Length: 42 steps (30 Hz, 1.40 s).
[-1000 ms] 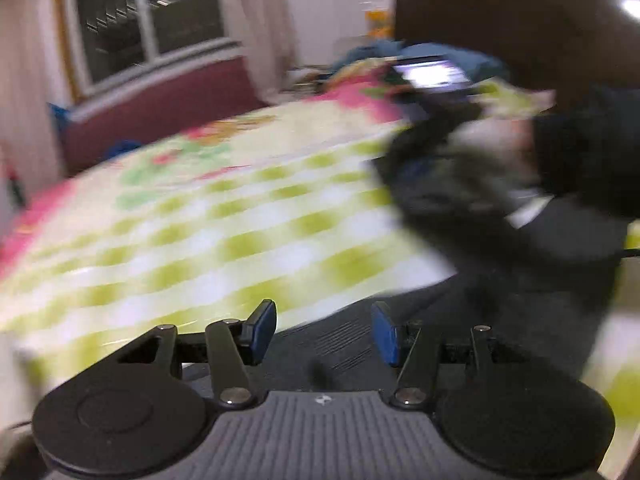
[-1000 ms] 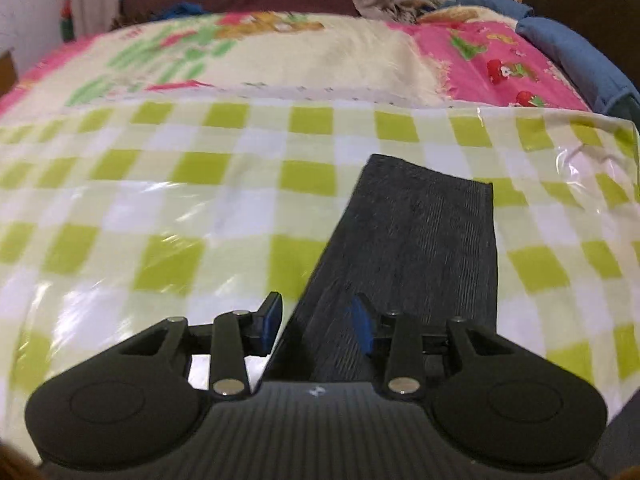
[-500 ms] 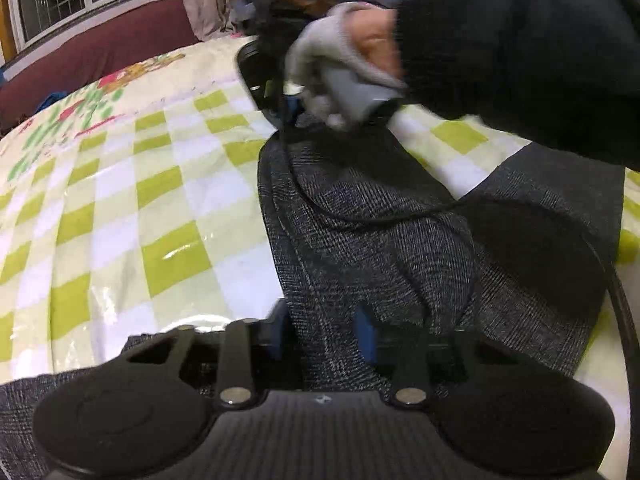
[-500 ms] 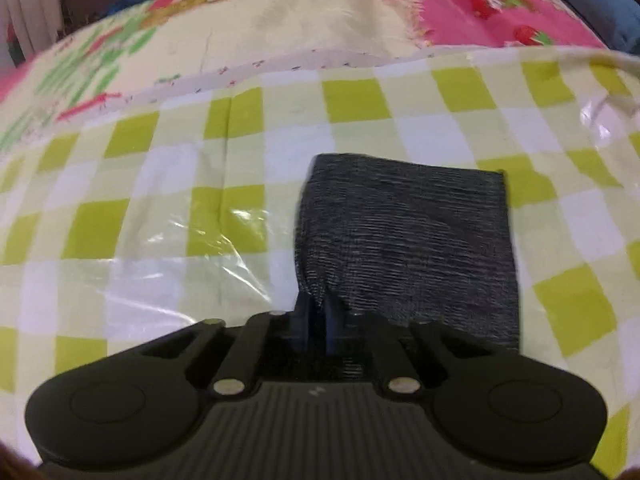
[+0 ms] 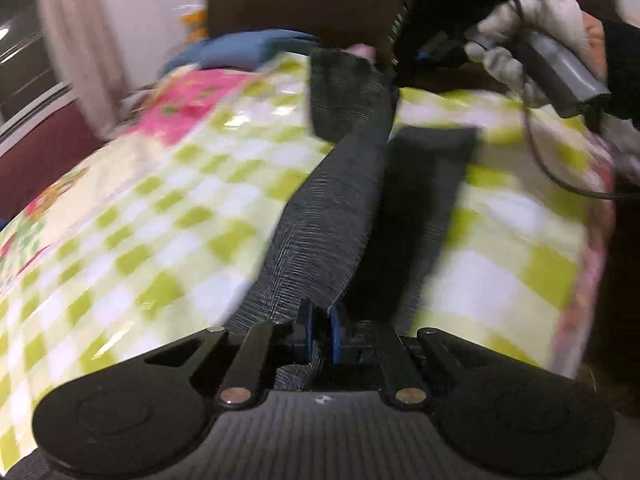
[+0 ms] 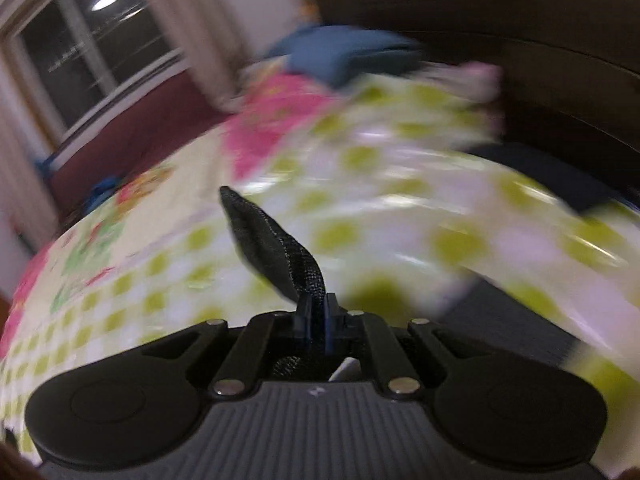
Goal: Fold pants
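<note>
A: What does each claw hold?

B: The left claw (image 5: 320, 330) is clamped on the grey pants (image 5: 332, 216); the right claw (image 6: 318, 326) pinches the far end, so one leg hangs stretched above the bed (image 5: 152, 208).

A: How to do this step well?

B: I think: keep both ends level and taut, then lay this leg exactly over the other leg.

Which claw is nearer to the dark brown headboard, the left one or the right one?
Right. The right claw holds the far end of the pants, just before the headboard; the left claw holds the near end, with the stretched leg between them.
</note>
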{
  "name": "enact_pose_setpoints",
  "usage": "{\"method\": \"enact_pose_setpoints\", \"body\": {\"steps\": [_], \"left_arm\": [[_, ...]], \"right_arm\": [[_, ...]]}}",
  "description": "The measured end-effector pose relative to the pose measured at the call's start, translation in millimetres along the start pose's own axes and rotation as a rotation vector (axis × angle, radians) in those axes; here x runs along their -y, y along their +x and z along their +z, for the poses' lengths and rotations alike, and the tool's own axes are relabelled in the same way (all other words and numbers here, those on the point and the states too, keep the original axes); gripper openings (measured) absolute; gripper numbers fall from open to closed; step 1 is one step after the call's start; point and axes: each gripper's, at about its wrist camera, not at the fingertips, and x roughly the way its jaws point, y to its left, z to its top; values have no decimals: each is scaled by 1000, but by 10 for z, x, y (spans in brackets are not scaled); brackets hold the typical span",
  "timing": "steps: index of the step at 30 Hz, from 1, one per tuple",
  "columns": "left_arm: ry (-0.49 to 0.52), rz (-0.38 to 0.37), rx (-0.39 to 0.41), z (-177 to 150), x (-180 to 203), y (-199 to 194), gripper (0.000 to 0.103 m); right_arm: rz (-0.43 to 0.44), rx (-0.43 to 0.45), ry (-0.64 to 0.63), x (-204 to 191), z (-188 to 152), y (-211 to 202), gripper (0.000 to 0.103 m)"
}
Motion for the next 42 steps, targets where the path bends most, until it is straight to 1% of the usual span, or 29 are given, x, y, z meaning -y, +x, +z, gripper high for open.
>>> {"method": "enact_pose_setpoints", "body": {"steps": [2,4,5,6,8,10,11,12,13,16,17,20,24,26,27,28,29,30,31,33,34,36,37,38,39,40,41,42], "left_arm": [[78,-12,-33,-57,206,63,24],[136,2,-63,-122,327,120,24],[154,8,-83,-149,351,150,24],[162,20,-98,-168,354,187,25],[159,47,-117,-188,341,221,25],[142,63,-129,-158,285,220,25],[139,71,-131,-169,280,215,25],[140,77,-132,-170,253,223,25],[142,82,-132,-164,239,226,27],[131,78,-129,-163,208,306,30],[121,73,-129,-167,200,326,30],[126,86,-123,-192,211,351,30],[100,105,-87,-144,79,329,28],[63,114,-68,-81,-20,256,28],[40,103,-51,-43,-63,199,28],[11,84,-21,-6,-96,120,33],[-9,77,-1,21,-104,70,48],[-19,77,23,41,-87,18,59],[-18,85,52,46,-50,-27,81],[18,99,120,32,91,-87,92],[52,106,132,31,183,-76,93],[128,167,135,31,350,24,93],[144,197,134,27,377,74,90],[149,222,118,24,372,139,76],[135,243,88,21,325,210,65],[112,255,52,16,246,274,45],[72,255,9,10,117,331,37],[40,250,-16,5,5,360,23]], "right_arm": [[-54,-56,62,382,-262,14,6],[-54,-82,125,620,-475,39,6],[-53,-81,146,690,-552,51,13],[-51,-80,166,740,-605,63,13],[-4,-59,204,819,-645,78,14],[11,-41,231,860,-642,104,21],[14,-33,241,882,-621,131,30],[23,-29,250,887,-585,172,34],[36,-26,264,901,-557,213,36],[57,-17,314,948,-522,255,36],[54,-11,310,956,-532,253,35],[-39,-7,261,908,-506,266,5],[2,14,192,673,-306,184,5],[69,27,187,507,-137,140,5],[100,33,189,415,-47,124,5],[125,43,186,319,31,105,5],[146,51,180,224,103,95,5],[163,59,175,140,161,86,5],[178,69,168,57,217,69,5],[208,85,166,-85,314,30,5],[223,89,167,-141,352,11,4],[238,99,156,-251,410,-26,4],[247,101,152,-302,427,-42,4],[257,101,149,-321,434,-70,5],[264,103,144,-354,444,-89,4],[266,106,139,-377,454,-102,4],[265,108,133,-398,469,-106,5],[262,107,129,-419,488,-89,5]]}}
